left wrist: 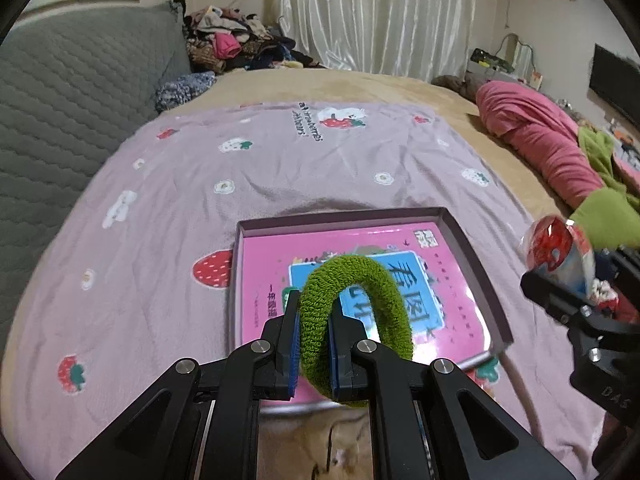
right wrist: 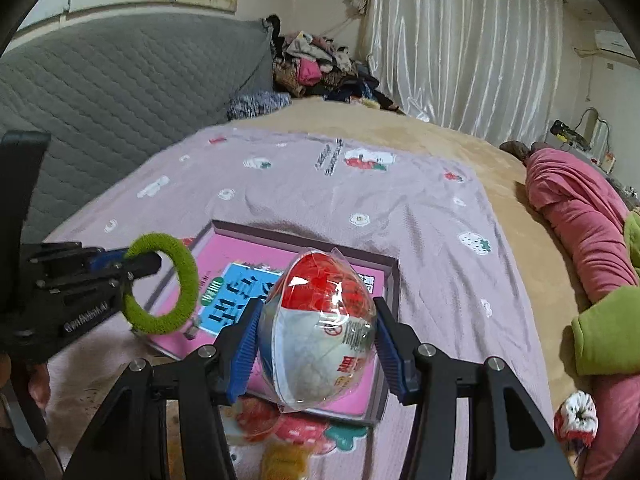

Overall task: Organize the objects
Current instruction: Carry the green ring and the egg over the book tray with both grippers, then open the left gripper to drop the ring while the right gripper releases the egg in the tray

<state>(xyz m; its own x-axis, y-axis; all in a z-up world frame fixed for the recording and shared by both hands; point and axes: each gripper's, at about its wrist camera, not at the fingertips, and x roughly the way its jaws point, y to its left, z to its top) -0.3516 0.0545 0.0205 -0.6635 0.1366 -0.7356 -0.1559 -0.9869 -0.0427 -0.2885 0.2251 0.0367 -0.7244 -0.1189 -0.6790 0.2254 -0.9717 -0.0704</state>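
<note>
My left gripper (left wrist: 314, 320) is shut on a green fuzzy hair tie (left wrist: 356, 308) and holds it above a shallow box lid (left wrist: 476, 256) with a pink printed inside, lying on the lilac strawberry blanket (left wrist: 240, 168). The hair tie (right wrist: 164, 284) and left gripper (right wrist: 136, 268) also show at the left of the right wrist view. My right gripper (right wrist: 316, 328) is shut on a red and white egg-shaped packet in clear plastic (right wrist: 320, 328), held above the near part of the box lid (right wrist: 394, 280). The packet (left wrist: 556, 248) shows at the right edge of the left wrist view.
A grey quilted headboard (left wrist: 72, 92) runs along the left. A clothes pile (left wrist: 236, 44) lies at the far corner. Pink bedding (left wrist: 536, 136) and green fabric (right wrist: 604, 336) lie at the right. A small red and white fluffy thing (right wrist: 578, 420) lies at the right foreground.
</note>
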